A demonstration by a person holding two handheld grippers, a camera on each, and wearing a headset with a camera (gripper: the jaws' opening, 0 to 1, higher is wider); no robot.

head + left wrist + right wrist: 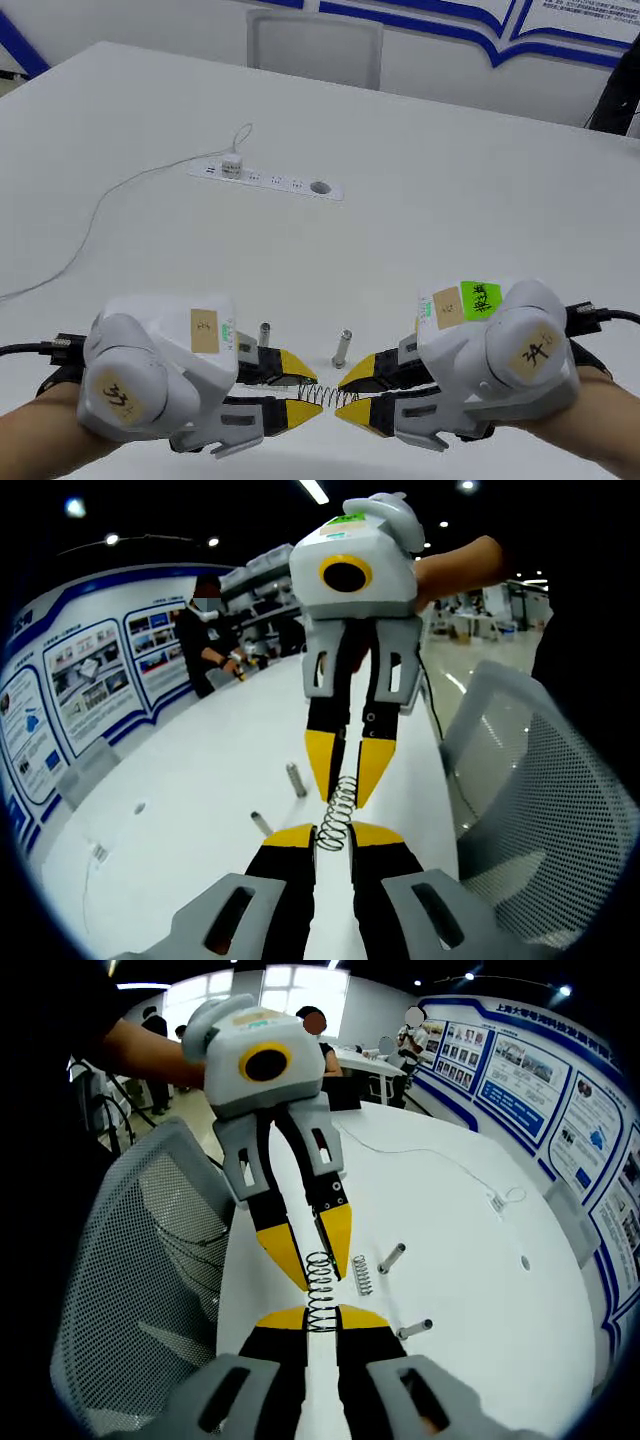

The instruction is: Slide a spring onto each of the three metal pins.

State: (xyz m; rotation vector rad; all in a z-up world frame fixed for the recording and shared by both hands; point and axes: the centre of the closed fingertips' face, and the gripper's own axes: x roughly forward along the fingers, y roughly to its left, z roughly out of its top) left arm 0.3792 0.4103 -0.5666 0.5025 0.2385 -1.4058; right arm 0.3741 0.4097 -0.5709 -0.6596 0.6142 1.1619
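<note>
Table, spring, left hand-held gripper "33", right hand-held gripper "34"

On my table, the left gripper and right gripper meet tip to tip at the near edge. The spring runs between them, one end in each pair of jaws. Just behind the tips stand two pins, the left pin and the right pin, set apart from each other. In the right gripper view I see a second spring lying on the table just beside the farther pin. Well beyond them, mid-table, lies a power strip, its cable trailing left and towards me. A chair stands behind the far edge.
</note>
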